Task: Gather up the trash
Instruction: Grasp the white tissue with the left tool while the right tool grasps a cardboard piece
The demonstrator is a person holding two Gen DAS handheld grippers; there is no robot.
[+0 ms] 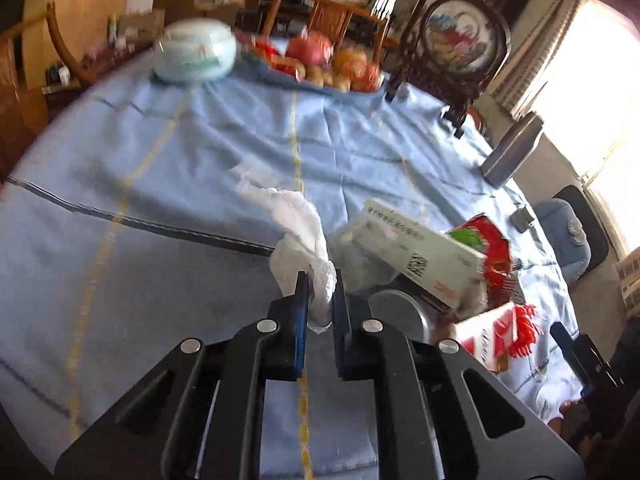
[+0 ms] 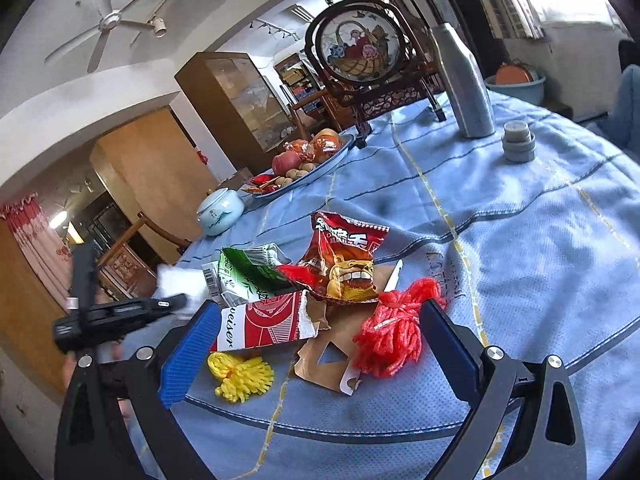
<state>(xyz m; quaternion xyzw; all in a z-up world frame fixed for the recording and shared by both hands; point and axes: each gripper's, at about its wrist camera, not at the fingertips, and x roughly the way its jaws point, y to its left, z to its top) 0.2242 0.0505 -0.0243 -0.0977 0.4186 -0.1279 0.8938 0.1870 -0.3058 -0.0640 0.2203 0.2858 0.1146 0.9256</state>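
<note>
The left gripper's [image 1: 320,284] fingers [image 1: 302,300] were clenched on a crumpled white tissue [image 1: 298,220], its loose end trailing up over the blue-clothed desk [image 1: 160,160]. In the right wrist view the same tissue showed as a white wad at the left edge of the litter. The right gripper's [image 2: 320,344] fingers [image 2: 188,356] stood wide apart and released, framing the pile without pressing anything.

Going left to right across that pile lay a yellow foam net [image 2: 240,376], a green and white carton [image 2: 248,276], a torn red and white carton [image 2: 264,324], a brown paper scrap [image 2: 332,356], a red snack bag [image 2: 344,260] and a red foam net [image 2: 392,328]. Farther back stood a pale blue lidded jar [image 2: 220,208], a fruit plate [image 2: 344,148], a framed round ornament [image 2: 356,48] and a silver bottle [image 2: 464,88].

By the look of it, the collecting was barely begun: one tissue was gripped but not yet dropped anywhere, and no bin was visible. All the wrappers, cartons and nets were left to gather.
</note>
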